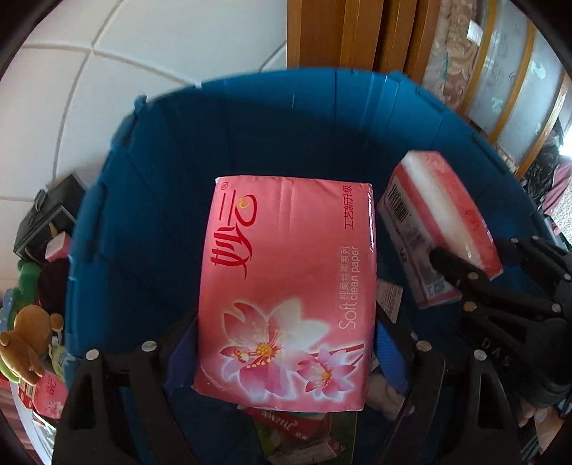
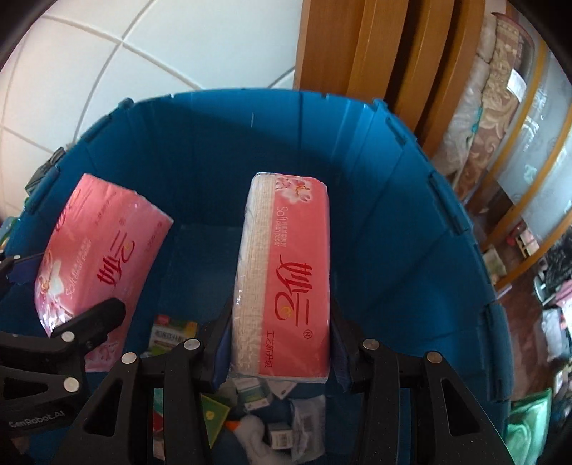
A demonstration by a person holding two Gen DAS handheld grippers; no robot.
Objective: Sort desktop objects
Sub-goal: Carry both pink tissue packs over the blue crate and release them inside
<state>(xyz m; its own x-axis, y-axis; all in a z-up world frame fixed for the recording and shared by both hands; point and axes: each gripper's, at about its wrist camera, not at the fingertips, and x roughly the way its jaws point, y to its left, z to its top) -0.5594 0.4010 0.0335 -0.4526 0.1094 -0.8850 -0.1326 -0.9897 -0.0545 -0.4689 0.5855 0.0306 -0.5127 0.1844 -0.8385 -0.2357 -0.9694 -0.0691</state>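
Both grippers are seen poised above a large blue plastic bin, each clamped on a pink pack of tissues. Held across its broad face by the left gripper, with the jaws set wide and the blue pads pressed against its two sides, the first tissue pack is shown flat-on over the bin's interior, its flower print nearest the camera. Gripped across its narrow thickness by the right gripper, the second tissue pack is presented edge-on over the same bin, its white layered side turned toward the bin's left wall. Small boxes and packets are seen lying on the bin's floor, below both packs. Outside the bin's left wall, a brown plush bear and another pink tissue pack are visible beside a dark case. Beyond the bin's far rim, white floor tiles and a wooden panel are shown, with folded patterned bedding stacked to the right of the bin.
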